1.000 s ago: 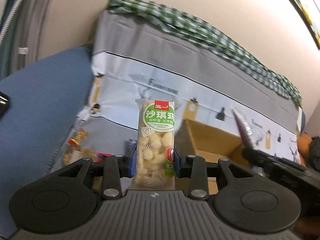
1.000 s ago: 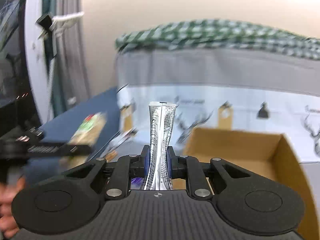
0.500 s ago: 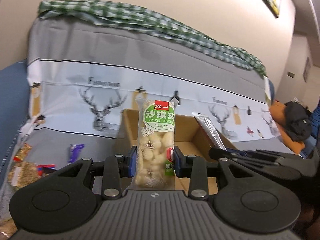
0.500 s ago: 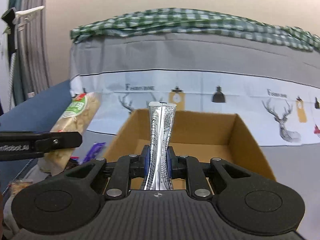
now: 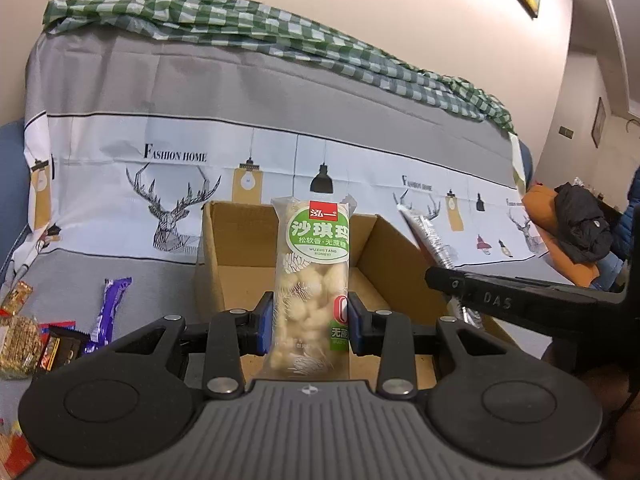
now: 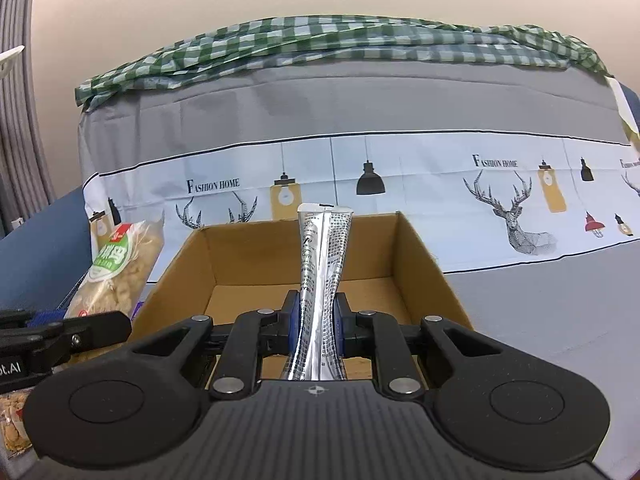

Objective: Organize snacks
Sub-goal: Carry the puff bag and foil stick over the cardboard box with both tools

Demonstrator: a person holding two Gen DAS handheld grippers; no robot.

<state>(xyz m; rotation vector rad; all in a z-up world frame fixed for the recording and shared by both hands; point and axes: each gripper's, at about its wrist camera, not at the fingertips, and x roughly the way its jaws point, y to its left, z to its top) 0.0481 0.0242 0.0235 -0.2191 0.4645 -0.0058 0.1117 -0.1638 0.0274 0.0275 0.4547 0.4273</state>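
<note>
Both grippers loaded: the left gripper (image 5: 310, 318) is clamped on a green-labelled sachima pack (image 5: 310, 280), held upright, its blue pads pressing the wrapper's sides. The right gripper (image 6: 316, 322) pinches a silver foil sachet (image 6: 322, 280), jaws narrow, squeezing it at the waist. Just ahead of both sits the open cardboard box (image 6: 420, 264) on the deer-print cover (image 5: 160, 200). Off to the left on the cover lie a purple wrapper (image 5: 110, 304) and more loose snacks (image 5: 24, 340).
</note>
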